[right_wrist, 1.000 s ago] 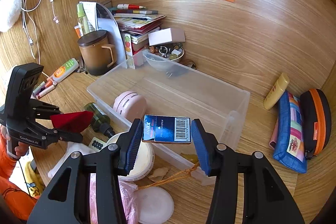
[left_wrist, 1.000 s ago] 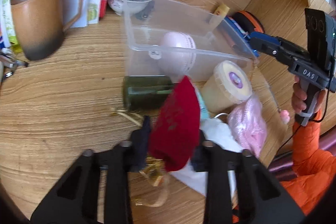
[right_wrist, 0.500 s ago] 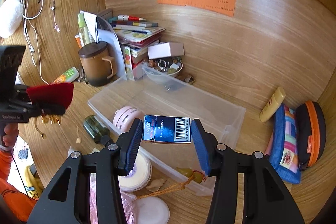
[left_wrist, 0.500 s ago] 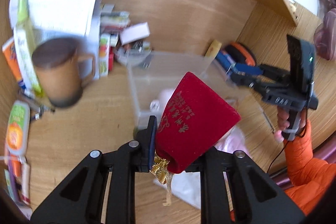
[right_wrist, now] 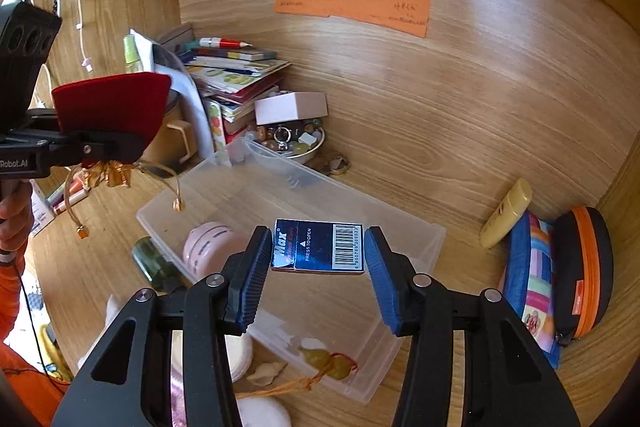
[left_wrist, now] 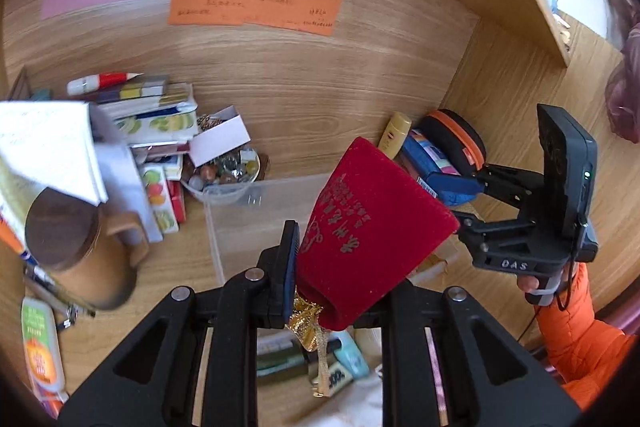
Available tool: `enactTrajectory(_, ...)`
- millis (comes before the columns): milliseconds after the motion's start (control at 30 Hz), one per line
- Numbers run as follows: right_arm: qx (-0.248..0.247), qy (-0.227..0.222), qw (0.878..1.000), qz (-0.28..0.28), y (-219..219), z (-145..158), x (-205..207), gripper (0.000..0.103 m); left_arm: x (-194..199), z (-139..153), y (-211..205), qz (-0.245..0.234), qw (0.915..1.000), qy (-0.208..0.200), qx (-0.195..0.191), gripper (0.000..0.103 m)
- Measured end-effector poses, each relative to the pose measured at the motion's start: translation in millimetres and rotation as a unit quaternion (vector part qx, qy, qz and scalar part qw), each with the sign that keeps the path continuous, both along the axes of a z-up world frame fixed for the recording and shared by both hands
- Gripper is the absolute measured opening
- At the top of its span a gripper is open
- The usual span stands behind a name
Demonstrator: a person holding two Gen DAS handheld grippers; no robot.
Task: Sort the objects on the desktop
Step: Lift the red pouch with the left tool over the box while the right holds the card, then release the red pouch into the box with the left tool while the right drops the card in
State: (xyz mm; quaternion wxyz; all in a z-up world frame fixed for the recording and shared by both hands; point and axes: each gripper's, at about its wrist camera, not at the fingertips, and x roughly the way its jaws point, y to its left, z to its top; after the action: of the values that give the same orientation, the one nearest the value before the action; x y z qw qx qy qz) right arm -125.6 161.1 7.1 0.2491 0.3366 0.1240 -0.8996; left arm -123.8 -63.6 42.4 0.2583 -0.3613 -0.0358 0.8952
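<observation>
My left gripper [left_wrist: 340,263] is shut on a red velvet pouch [left_wrist: 368,235] with gold tassels, held high above the desk; the pouch also shows in the right wrist view [right_wrist: 112,107]. My right gripper [right_wrist: 318,259] is shut on a small blue box [right_wrist: 318,247] with a barcode, held above the clear plastic bin [right_wrist: 400,227]. The bin holds a pink round case [right_wrist: 212,247] and a yellow trinket on a cord [right_wrist: 324,359].
A brown mug [left_wrist: 76,251], a stack of books [right_wrist: 236,75] and a bowl of beads [right_wrist: 292,143] stand at the back left. A yellow tube [right_wrist: 506,213] and colourful pouches [right_wrist: 560,279] lie right. A green bottle [right_wrist: 154,263] and jars lie before the bin.
My left gripper has lifted the red pouch from the desk pile up and toward the bin. My right gripper has risen slightly with the blue box.
</observation>
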Motion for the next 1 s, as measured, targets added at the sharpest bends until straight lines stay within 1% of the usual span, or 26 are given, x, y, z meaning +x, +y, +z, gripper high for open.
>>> enactTrajectory(300, 0.009, -0.024, 1.000, -0.002, -6.2, -19.0, -30.6, 0.044, -40.8, -18.8, 17.9, -0.005, 0.9994, -0.024, -0.024, 0.018)
enactTrajectory(533, 0.030, -0.047, 0.998, 0.006, -19.3, -38.0, -50.4, 0.044, -67.3, -42.0, 23.7, -0.015, 0.9976, -0.057, -0.036, 0.018)
enactTrajectory(700, 0.050, -0.068, 0.996, 0.013, -26.6, -50.6, -64.7, 0.044, -78.5, -58.0, 27.5, -0.021, 0.9954, -0.081, -0.047, 0.018)
enactTrajectory(867, 0.072, -0.093, 0.993, 0.020, -31.5, -63.3, -77.7, 0.044, -84.3, -71.4, 31.7, -0.029, 0.9923, -0.101, -0.066, 0.018)
enactTrajectory(1000, 0.088, -0.106, 0.990, 0.027, -35.8, -67.6, -80.1, 0.044, -88.5, -84.1, 35.8, -0.033, 0.9893, -0.119, -0.078, 0.018)
